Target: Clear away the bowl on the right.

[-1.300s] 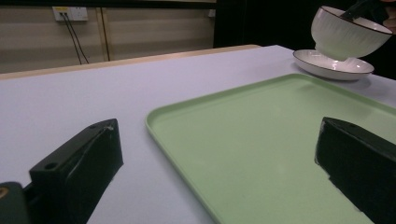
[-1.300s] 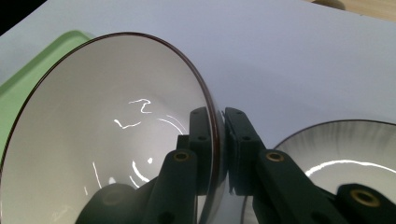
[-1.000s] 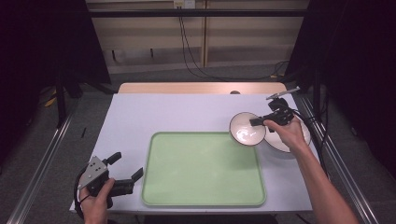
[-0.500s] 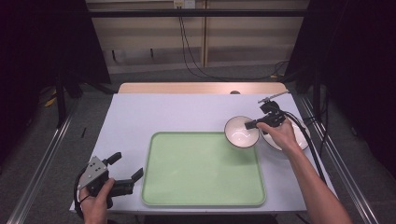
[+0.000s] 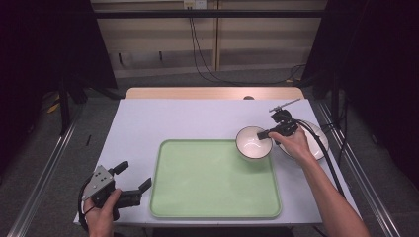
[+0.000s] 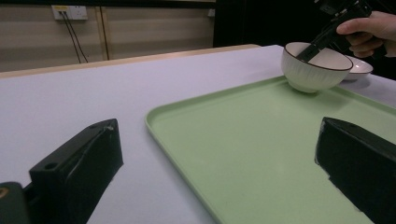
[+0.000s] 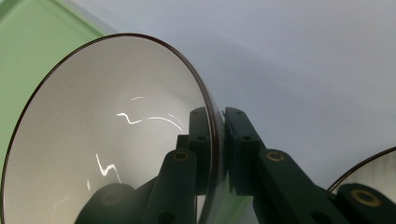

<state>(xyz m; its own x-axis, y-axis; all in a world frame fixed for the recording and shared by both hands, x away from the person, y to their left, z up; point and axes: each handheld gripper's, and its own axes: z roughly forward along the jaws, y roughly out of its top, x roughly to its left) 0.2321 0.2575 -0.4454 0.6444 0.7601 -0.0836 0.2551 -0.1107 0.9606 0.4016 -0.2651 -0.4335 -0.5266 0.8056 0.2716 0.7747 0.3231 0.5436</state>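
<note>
A white bowl (image 5: 253, 143) with a dark rim hangs over the far right corner of the green tray (image 5: 207, 182), pinched at its rim by my right gripper (image 5: 264, 135). Up close, one jaw is inside the bowl (image 7: 102, 140) and one outside, with the right gripper (image 7: 217, 140) shut on the wall. From the left gripper view the bowl (image 6: 314, 70) sits low over the tray (image 6: 261, 154). My left gripper (image 5: 133, 177) is open at the table's front left, beside the tray's left edge, with nothing between its jaws.
A second white bowl (image 5: 310, 143) sits on the table to the right of the held one, under the person's right hand; its rim (image 7: 369, 172) shows in the right gripper view. The pale table (image 5: 163, 118) stretches behind the tray.
My right gripper has carried the bowl leftward, away from the second bowl and toward the tray's far right corner. The left gripper has stayed put.
</note>
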